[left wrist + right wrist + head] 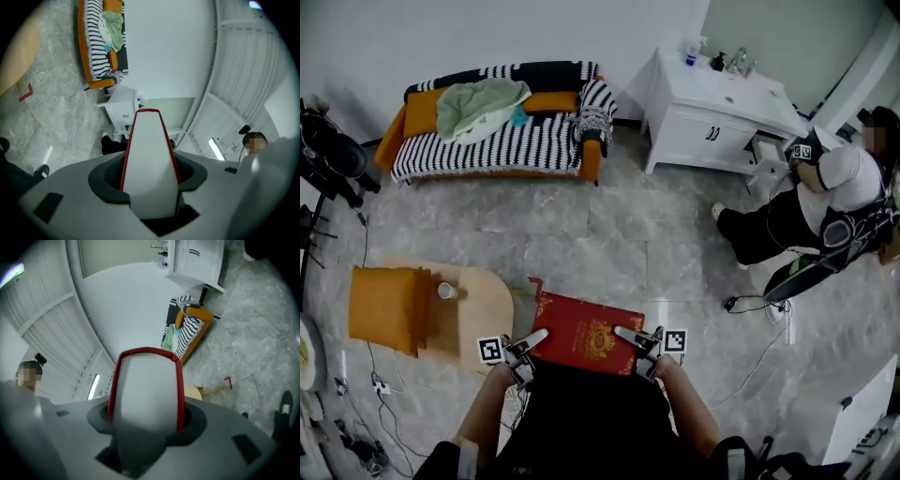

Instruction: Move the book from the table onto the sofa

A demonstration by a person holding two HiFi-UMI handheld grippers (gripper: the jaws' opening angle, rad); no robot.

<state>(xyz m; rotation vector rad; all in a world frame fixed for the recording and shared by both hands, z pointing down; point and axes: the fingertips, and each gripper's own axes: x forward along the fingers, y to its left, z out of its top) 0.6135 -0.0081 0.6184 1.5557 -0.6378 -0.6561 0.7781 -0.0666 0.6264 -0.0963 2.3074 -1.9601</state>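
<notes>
The left gripper (534,339) and right gripper (628,336) each squeeze the red book (586,333), at its 9 and 3 o'clock edges. The book is beside the table (483,309). The striped sofa (502,141) is at 11 o'clock.

- Left gripper (528,345): near, left of centre, held level. Its jaws were clamped on the left edge of the red book (586,333), with the marker cube (490,350) on its outer left side.
- Right gripper (635,339): near, right of centre, held level. Its jaws were clamped on the book's right edge, with the marker cube (675,339) on its outer right side.
- Left forearm (483,412) and right forearm (689,408): both bare, reaching forward and angled slightly inward.
</notes>
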